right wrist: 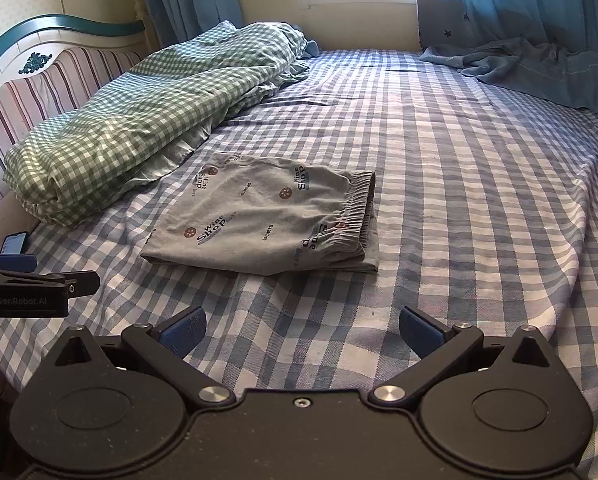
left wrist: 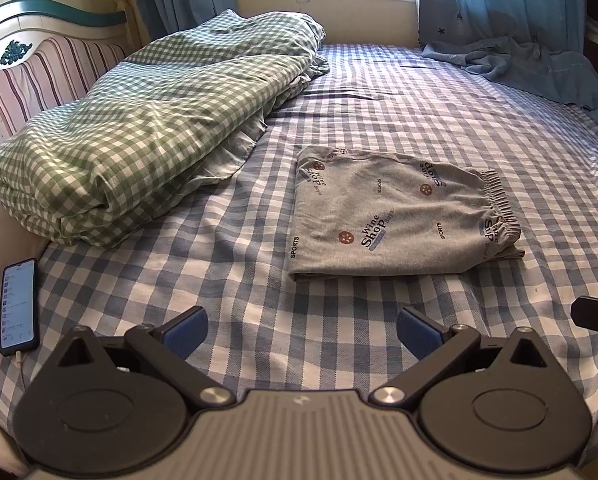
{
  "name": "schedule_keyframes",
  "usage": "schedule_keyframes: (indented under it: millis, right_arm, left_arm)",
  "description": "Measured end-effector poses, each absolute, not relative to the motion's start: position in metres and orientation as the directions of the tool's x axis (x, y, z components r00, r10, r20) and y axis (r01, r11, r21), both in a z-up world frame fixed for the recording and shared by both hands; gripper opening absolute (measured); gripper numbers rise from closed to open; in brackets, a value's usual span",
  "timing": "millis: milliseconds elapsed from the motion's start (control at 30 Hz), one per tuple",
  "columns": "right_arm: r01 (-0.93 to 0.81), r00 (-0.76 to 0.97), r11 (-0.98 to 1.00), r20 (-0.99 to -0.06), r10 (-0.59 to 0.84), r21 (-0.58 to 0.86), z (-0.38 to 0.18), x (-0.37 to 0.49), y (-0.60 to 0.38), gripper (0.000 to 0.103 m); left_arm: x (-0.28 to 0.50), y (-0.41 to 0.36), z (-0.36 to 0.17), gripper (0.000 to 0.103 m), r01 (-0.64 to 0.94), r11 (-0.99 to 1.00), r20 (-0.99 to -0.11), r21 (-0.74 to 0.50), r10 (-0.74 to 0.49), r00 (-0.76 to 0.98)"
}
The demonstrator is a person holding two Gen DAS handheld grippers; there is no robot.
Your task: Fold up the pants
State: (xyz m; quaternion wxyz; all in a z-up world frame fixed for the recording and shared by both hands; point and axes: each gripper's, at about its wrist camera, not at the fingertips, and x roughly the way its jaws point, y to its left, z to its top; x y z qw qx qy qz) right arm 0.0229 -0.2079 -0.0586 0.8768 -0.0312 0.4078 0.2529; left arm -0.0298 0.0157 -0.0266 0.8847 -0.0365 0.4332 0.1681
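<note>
Grey printed pants [left wrist: 399, 216] lie folded into a flat rectangle on the blue checked bed sheet [left wrist: 239, 280], elastic waistband at the right end. They also show in the right wrist view [right wrist: 263, 220]. My left gripper [left wrist: 302, 330] is open and empty, hovering over the sheet in front of the pants. My right gripper [right wrist: 302, 330] is open and empty, in front of and to the right of the pants. The left gripper's body [right wrist: 27, 292] shows at the left edge of the right wrist view.
A folded green checked quilt [left wrist: 139, 128] lies at the left along the striped headboard [left wrist: 39, 76]. A lit phone [left wrist: 19, 308] on a cable rests at the near left. Blue cloth [left wrist: 539, 68] lies at the far right under the curtains.
</note>
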Motion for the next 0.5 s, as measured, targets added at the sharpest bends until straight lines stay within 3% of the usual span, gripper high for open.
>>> schedule_keyframes:
  millis: [500]
  right_arm:
    - [-0.449, 0.547, 0.882, -0.736, 0.398, 0.144, -0.0568, 0.0264, -0.2109, 0.102]
  left_arm:
    - [-0.0221, 0.0172, -0.0290, 0.103, -0.301, 0.952, -0.790, 0.066, 0.233, 0.567]
